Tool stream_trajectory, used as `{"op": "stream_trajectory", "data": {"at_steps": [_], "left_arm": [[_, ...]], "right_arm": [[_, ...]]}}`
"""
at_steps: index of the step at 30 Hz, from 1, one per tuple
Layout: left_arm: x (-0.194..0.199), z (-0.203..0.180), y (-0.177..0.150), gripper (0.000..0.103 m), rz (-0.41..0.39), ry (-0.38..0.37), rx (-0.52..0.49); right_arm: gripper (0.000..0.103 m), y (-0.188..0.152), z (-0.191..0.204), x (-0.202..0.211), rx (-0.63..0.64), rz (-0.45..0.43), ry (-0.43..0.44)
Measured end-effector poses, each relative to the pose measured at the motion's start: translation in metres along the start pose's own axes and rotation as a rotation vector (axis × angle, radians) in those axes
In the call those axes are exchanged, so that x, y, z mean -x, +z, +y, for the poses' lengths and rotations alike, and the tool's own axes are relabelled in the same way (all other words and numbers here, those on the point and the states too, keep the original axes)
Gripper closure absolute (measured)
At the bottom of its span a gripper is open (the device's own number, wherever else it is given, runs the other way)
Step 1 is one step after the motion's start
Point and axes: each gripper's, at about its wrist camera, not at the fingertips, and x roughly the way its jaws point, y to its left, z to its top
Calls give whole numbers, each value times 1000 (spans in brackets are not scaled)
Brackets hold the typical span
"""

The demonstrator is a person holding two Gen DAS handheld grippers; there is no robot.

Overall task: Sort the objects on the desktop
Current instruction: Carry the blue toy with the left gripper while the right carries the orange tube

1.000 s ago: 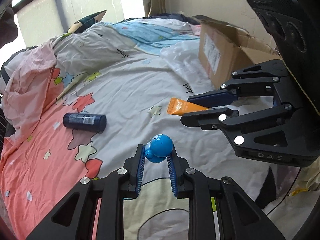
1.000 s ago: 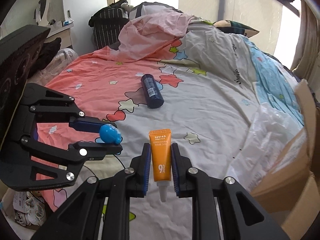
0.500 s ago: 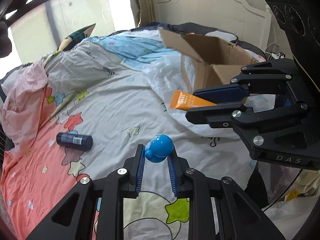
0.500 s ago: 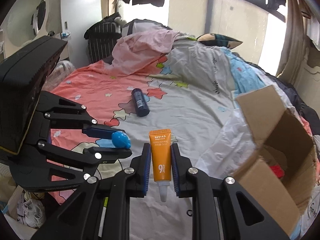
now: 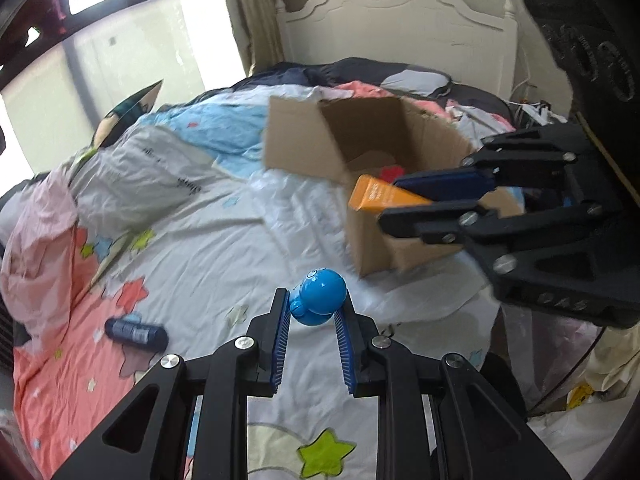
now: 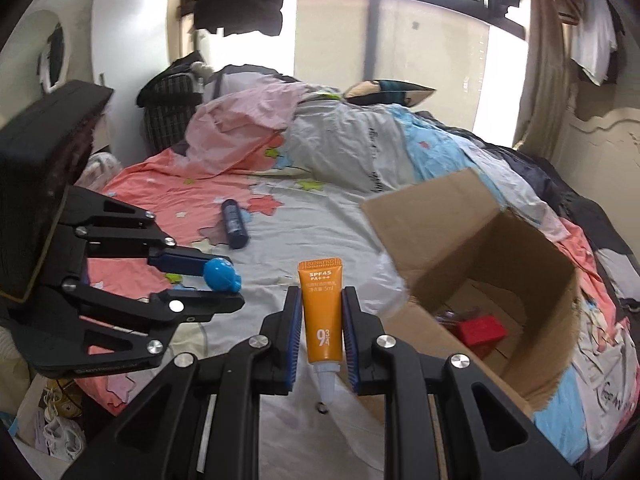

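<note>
My left gripper [image 5: 313, 305] is shut on a round blue toy [image 5: 319, 297] and holds it above the bed; the toy also shows in the right wrist view [image 6: 221, 275]. My right gripper [image 6: 321, 300] is shut on an orange sunscreen tube [image 6: 321, 312], cap end toward the camera. In the left wrist view the tube [image 5: 380, 197] sits at the near edge of an open cardboard box [image 5: 360, 160]. The box [image 6: 480, 248] lies to the right of my right gripper and holds a red item [image 6: 480, 330]. A dark blue bottle [image 5: 136, 332] lies on the sheet, also seen in the right wrist view [image 6: 235, 229].
The bed has a star-print sheet [image 5: 192, 248] with a crumpled pink and grey quilt [image 6: 280, 132] at its far side. A white plastic bag [image 5: 304, 216] lies beside the box. A white headboard [image 5: 396, 24] stands behind the box. Clutter lies on the floor [image 6: 56, 420].
Both grippers have risen and moved toward the cardboard box with their objects still held. The box interior has come into view. The dark blue bottle has stayed on the sheet.
</note>
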Motion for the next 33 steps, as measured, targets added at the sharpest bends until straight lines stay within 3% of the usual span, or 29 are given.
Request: {"op": "stream_trajectory", "data": {"at_steps": [8,17,33], "left_arm": [[-15,-32,36,80,-31,-87,-39],[-37,-59,60,80,-33,-136,-78],[-54,-64,79,80,-30,-140,-79]], "right_arm": [[85,-9,-32,12,-30,1,-59],[85,-22,-67,18,-78,15,-102],[85,-33,-107,18,-142,12,-135]]}}
